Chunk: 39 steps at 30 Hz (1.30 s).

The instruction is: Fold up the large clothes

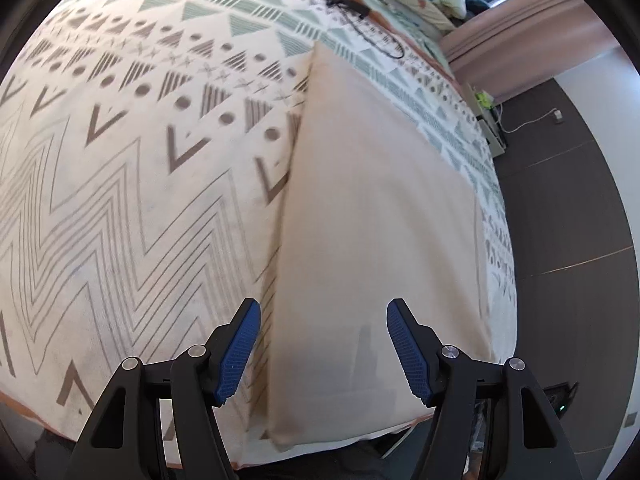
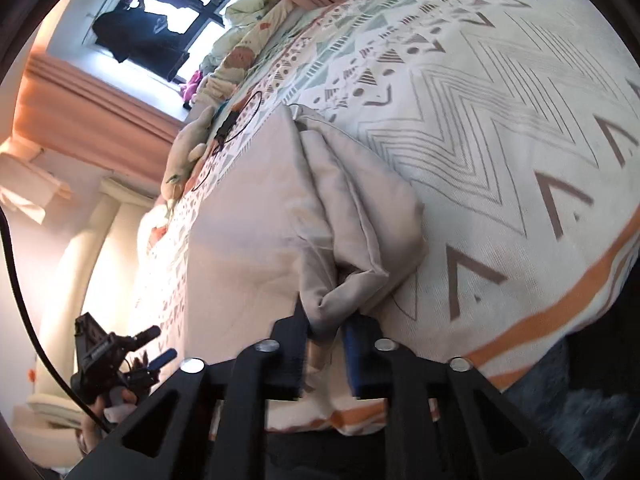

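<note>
On bed (image 1: 120,200): beige garment (image 1: 380,220) lies flat near edge, partly folded. My right tool (image 2: 326,344) clenched on bunched garment corner; left tool (image 1: 322,344) released, hovering above cloth. Mid-fold; next, carry corner across, lay flat

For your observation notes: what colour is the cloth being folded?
Plain beige cloth, clearest in the left wrist view.

The left gripper (image 1: 323,312) hovers with its blue pads (image 1: 236,354) spread wide and empty, while the right gripper (image 2: 326,344) is clamped on bunched fabric.
</note>
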Tool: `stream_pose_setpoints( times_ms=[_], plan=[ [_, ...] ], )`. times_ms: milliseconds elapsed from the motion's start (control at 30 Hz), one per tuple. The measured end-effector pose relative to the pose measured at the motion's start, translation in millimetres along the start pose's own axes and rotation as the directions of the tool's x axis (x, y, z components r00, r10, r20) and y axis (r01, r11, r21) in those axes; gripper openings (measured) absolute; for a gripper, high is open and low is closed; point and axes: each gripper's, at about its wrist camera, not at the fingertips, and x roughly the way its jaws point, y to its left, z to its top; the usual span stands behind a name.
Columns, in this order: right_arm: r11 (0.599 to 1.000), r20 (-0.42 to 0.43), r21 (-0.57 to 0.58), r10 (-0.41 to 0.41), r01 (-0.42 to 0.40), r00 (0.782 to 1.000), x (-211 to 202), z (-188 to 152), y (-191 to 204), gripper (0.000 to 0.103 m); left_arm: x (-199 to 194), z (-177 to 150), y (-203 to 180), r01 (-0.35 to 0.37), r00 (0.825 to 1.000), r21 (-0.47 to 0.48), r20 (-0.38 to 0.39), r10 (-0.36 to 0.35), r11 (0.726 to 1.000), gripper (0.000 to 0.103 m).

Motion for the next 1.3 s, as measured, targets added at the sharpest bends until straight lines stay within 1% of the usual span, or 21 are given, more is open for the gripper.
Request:
stream_pose_setpoints(
  times_ms=[67,133,200,333,433,500,533,600,667,733,767,800,833,867,900,933,967,1033,1167,1267,1300],
  plan=[
    [0.999,0.013,-0.044,-0.019,0.019,1.0,-1.0,8.7,7.4,0.011,4.8,-5.0,7.7,-0.012,1.0,-0.003,-0.012,0.012,1.0,0.067],
    [0.997,0.031,-0.075,-0.019,0.022,0.999,-3.7,18.0,13.5,0.01,10.6,-7.8,12.2,-0.011,1.0,-0.003,-0.026,0.011,1.0,0.067],
    [0.997,0.046,-0.082,-0.012,0.015,0.999,-7.2,27.6,16.5,0.01,16.1,-10.1,9.4,0.001,0.999,0.001,-0.044,-0.001,1.0,0.067],
    [0.996,0.089,-0.085,0.001,0.007,0.996,-16.7,43.3,18.3,0.01,23.4,-16.1,-1.5,0.024,0.998,0.039,-0.066,-0.021,0.999,0.06],
    [0.999,0.103,-0.046,-0.014,0.019,0.995,-16.2,44.6,5.5,0.01,30.8,-20.6,-7.0,0.045,0.995,0.045,-0.086,-0.041,0.998,0.056],
    [0.998,0.087,-0.018,-0.065,0.067,0.994,-5.0,38.6,-12.6,0.009,34.8,-23.7,-9.3,0.042,0.995,0.051,-0.095,-0.037,0.998,0.055],
    [0.997,0.064,0.022,-0.08,0.079,0.995,2.6,32.9,-26.2,0.009,35.8,-25.7,-9.9,0.036,0.995,0.052,-0.098,-0.031,0.998,0.054],
    [0.995,0.041,0.083,-0.06,0.057,0.997,9.8,23.0,-47.4,0.009,39.3,-28.9,-9.0,0.036,0.993,0.05,-0.11,-0.03,0.998,0.052],
    [0.994,0.04,0.106,-0.02,0.015,0.999,6.4,20.2,-54.7,0.009,40.6,-30.9,-7.7,0.037,0.993,0.051,-0.112,-0.031,0.998,0.052],
    [0.993,0.029,0.119,0.005,-0.009,1.0,2.0,22.8,-56.5,0.009,40.9,-30.7,-7.5,0.033,0.994,0.053,-0.11,-0.027,0.998,0.052],
    [0.993,0.025,0.114,0.008,-0.011,1.0,-0.6,24.1,-55.4,0.015,41.1,-30.6,-7.4,0.034,0.994,0.05,-0.11,-0.028,0.998,0.052],
    [0.995,0.029,0.102,-0.005,0.002,1.0,-4.0,24.7,-53.4,0.018,41.2,-30.2,-7.8,0.034,0.994,0.047,-0.108,-0.029,0.998,0.052],
    [0.996,0.041,0.087,-0.031,0.027,0.999,-8.1,25.8,-51.7,0.027,41.3,-30.1,-8.7,0.035,0.994,0.048,-0.105,-0.03,0.998,0.052],
    [0.995,0.05,0.077,-0.063,0.059,0.997,-10.8,26.4,-50.5,0.045,41.3,-31.2,-9.4,0.035,0.994,0.05,-0.103,-0.029,0.998,0.052],
    [0.994,0.06,0.076,-0.088,0.083,0.994,-12.2,27.9,-50.2,0.05,41.1,-32.2,-9.7,0.035,0.994,0.052,-0.103,-0.029,0.998,0.052],
    [0.993,0.068,0.079,-0.092,0.087,0.993,-12.7,29.2,-51.6,0.052,41.6,-33.0,-10.4,0.035,0.994,0.053,-0.103,-0.029,0.998,0.052],
    [0.993,0.059,0.086,-0.083,0.077,0.995,-10.3,31.0,-53.7,0.052,41.4,-34.2,-10.6,0.033,0.994,0.055,-0.102,-0.027,0.998,0.052],
    [0.993,0.036,0.103,-0.066,0.062,0.997,-2.2,34.0,-57.8,0.052,40.2,-36.1,-9.6,0.031,0.995,0.06,-0.101,-0.025,0.998,0.052],
    [0.996,-0.014,0.091,-0.015,0.017,1.0,18.9,37.6,-55.4,0.052,42.0,-37.1,-10.0,0.032,0.995,0.054,-0.098,-0.027,0.998,0.052],
    [0.998,-0.02,0.049,-0.036,0.037,0.999,28.4,38.4,-48.9,0.055,44.2,-38.8,-11.6,0.028,0.995,0.06,-0.094,-0.022,0.998,0.05],
    [0.998,-0.018,0.042,-0.04,0.041,0.999,29.5,40.2,-47.9,0.054,45.0,-38.6,-12.4,0.026,0.996,0.063,-0.093,-0.02,0.998,0.048]
  ],
)
